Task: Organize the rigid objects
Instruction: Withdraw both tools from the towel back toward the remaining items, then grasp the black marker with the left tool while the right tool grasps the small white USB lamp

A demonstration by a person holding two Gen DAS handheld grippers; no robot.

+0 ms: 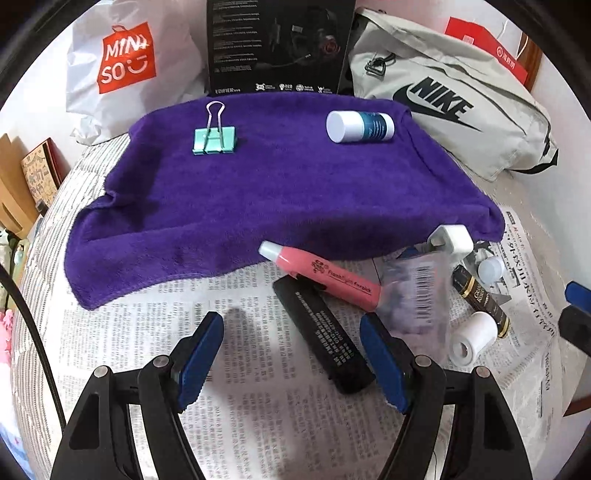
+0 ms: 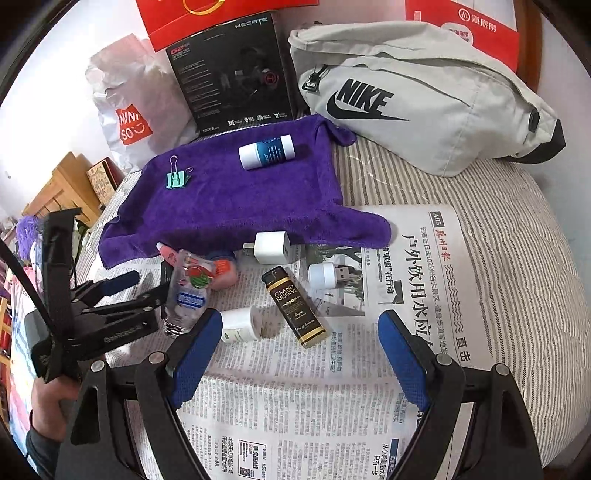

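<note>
A purple towel holds a teal binder clip and a white-and-blue bottle. On the newspaper in front lie a pink marker, a black bar, a clear plastic bottle, a white charger, a black-and-gold lighter, a white cylinder and a small USB light. My left gripper is open over the black bar. My right gripper is open above the newspaper.
Behind the towel stand a Miniso bag, a black headset box, a grey Nike pouch and red bags. Striped bedding lies to the right. Wooden furniture stands at the left.
</note>
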